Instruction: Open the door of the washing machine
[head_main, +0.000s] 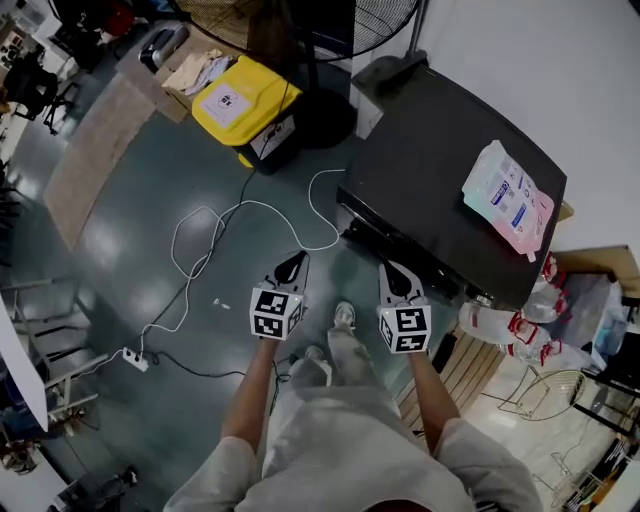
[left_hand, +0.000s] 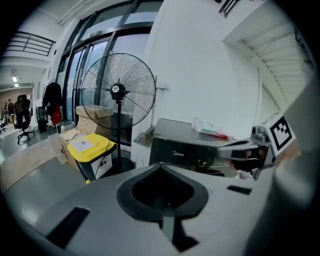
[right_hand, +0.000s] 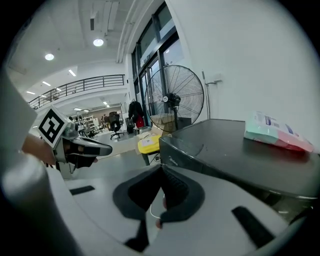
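The washing machine (head_main: 440, 190) is a black box against the white wall at the right of the head view. Its dark front (left_hand: 185, 152) faces me in the left gripper view, and its flat top (right_hand: 235, 145) fills the right of the right gripper view. My left gripper (head_main: 293, 264) hangs over the floor, left of the machine's front, jaws together on nothing. Just off the front's lower edge, my right gripper (head_main: 396, 274) is also shut and empty. Neither gripper touches the machine. Both pairs of tips meet in the gripper views: left gripper (left_hand: 161, 165), right gripper (right_hand: 161, 167).
A pink and white packet (head_main: 508, 198) lies on the machine's top. A standing fan (left_hand: 118, 90) and a yellow-lidded bin (head_main: 240, 98) stand beyond the machine. A white cable (head_main: 215, 240) loops across the floor to a power strip (head_main: 135, 358). Bags (head_main: 520, 325) sit at the machine's right.
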